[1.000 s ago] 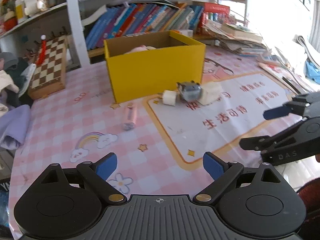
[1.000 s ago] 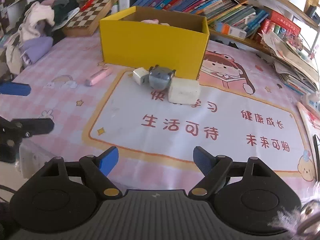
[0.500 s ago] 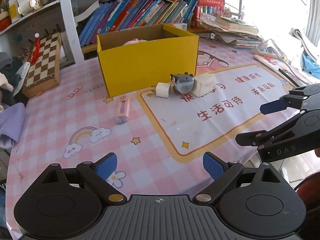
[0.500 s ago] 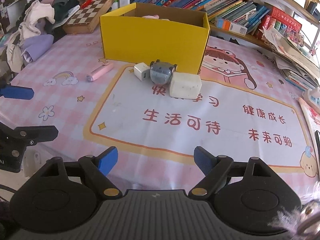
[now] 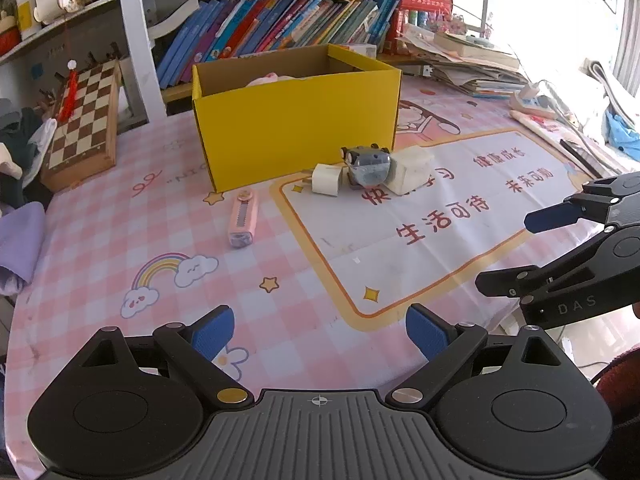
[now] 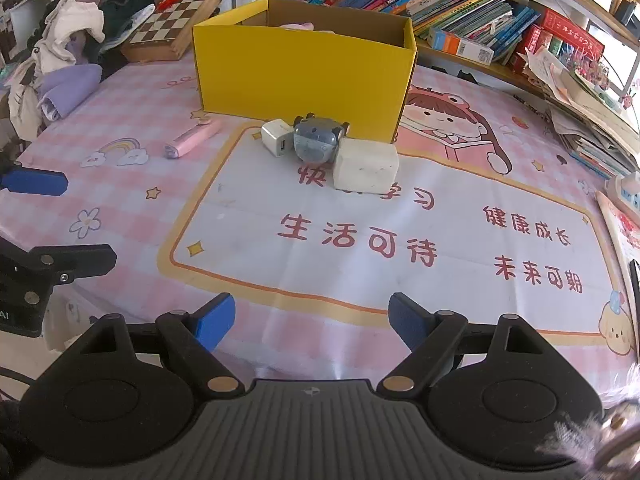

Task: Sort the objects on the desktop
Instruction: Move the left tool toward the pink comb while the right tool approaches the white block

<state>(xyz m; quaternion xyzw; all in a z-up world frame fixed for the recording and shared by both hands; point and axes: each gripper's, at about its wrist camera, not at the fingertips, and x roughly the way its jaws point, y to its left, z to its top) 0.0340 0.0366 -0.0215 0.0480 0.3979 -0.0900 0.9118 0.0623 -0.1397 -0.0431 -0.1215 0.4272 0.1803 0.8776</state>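
Beside yellow box (image 6: 304, 68), grey round toy (image 6: 317, 144).

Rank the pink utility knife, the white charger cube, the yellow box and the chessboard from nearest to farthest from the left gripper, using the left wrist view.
From the left gripper:
1. pink utility knife, ahead, slightly left.
2. white charger cube, ahead, right of the knife.
3. yellow box, behind the cube.
4. chessboard, far left, by the shelf.
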